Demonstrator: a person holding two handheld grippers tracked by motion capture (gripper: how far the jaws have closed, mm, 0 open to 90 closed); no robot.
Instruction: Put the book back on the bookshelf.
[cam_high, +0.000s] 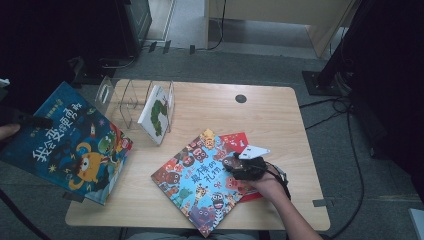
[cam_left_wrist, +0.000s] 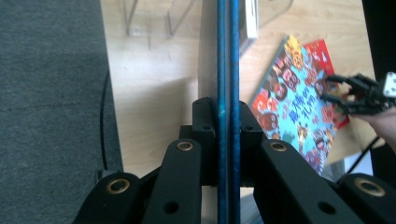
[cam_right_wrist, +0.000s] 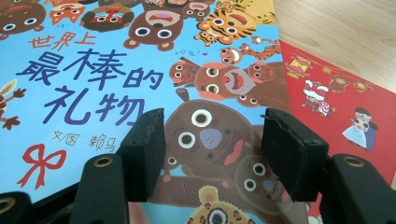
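Clamping the thin, stiff, glossy blue book (cam_high: 70, 145) by its edge off the surface's (cam_high: 280, 115) left, the left gripper (cam_left_wrist: 228, 140) needs a firm pinch near the spine, while the right gripper (cam_right_wrist: 212, 149) hovers with fingers apart over the animal book (cam_right_wrist: 116, 70).

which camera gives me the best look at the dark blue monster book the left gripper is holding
The high view: the dark blue book shows its whole cover there, held off the table's left edge. The left gripper view shows it edge-on, a thin blue strip clamped in the left gripper. The right gripper view looks down at the light blue animal book.
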